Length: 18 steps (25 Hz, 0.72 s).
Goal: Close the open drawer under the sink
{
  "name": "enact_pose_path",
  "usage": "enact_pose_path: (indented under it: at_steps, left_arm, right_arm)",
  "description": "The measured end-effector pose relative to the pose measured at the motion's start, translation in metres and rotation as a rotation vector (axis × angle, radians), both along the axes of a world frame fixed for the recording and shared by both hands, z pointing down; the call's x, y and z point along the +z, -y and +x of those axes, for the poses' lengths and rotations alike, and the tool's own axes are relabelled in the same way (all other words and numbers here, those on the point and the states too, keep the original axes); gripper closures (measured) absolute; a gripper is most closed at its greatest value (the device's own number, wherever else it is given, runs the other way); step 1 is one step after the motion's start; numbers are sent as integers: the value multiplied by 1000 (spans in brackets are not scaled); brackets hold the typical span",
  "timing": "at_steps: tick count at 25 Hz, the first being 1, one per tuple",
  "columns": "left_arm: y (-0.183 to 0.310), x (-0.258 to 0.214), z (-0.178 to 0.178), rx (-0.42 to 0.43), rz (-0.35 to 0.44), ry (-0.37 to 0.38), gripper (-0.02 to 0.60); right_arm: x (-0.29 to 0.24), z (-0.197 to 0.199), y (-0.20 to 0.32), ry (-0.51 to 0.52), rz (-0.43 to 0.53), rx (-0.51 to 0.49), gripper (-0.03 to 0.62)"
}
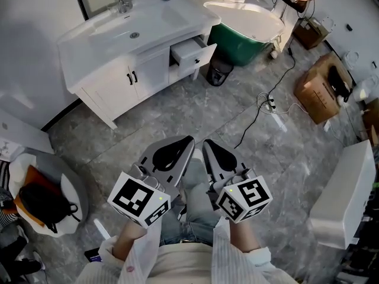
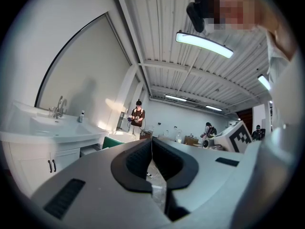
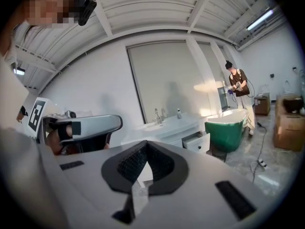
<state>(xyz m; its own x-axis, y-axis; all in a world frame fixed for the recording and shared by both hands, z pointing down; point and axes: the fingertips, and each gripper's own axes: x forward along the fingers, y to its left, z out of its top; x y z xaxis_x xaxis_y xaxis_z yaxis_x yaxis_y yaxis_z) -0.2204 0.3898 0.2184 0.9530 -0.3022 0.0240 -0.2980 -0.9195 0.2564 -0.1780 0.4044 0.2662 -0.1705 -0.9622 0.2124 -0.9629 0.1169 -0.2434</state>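
Head view hides the inside of the open drawer (image 1: 195,54); left gripper (image 1: 185,144) and right gripper (image 1: 210,147) are pinched together, empty.

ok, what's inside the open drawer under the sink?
The drawer is pulled partway out. The exposed part of its inside looks pale and bare, with nothing visible in it. Its back part is covered by the countertop, so what lies there cannot be seen.
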Motion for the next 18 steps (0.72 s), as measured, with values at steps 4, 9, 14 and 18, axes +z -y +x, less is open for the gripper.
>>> enact_pose_path:
  at_steps: [4, 9, 14, 18]
  left_arm:
    - [25, 0, 22, -12, 12, 0, 565]
    - [65, -2, 53, -37, 27, 3, 565]
    - [112, -6, 88, -73, 26, 8, 565]
    - [144, -16, 116, -98, 29, 6, 565]
  right_arm:
    - [1, 20, 27, 5, 7, -18, 585]
    - [3, 48, 71, 8, 6, -56, 585]
    - [0, 81, 118, 6, -7, -98, 585]
    - [-6, 107, 148, 7, -17, -131, 585]
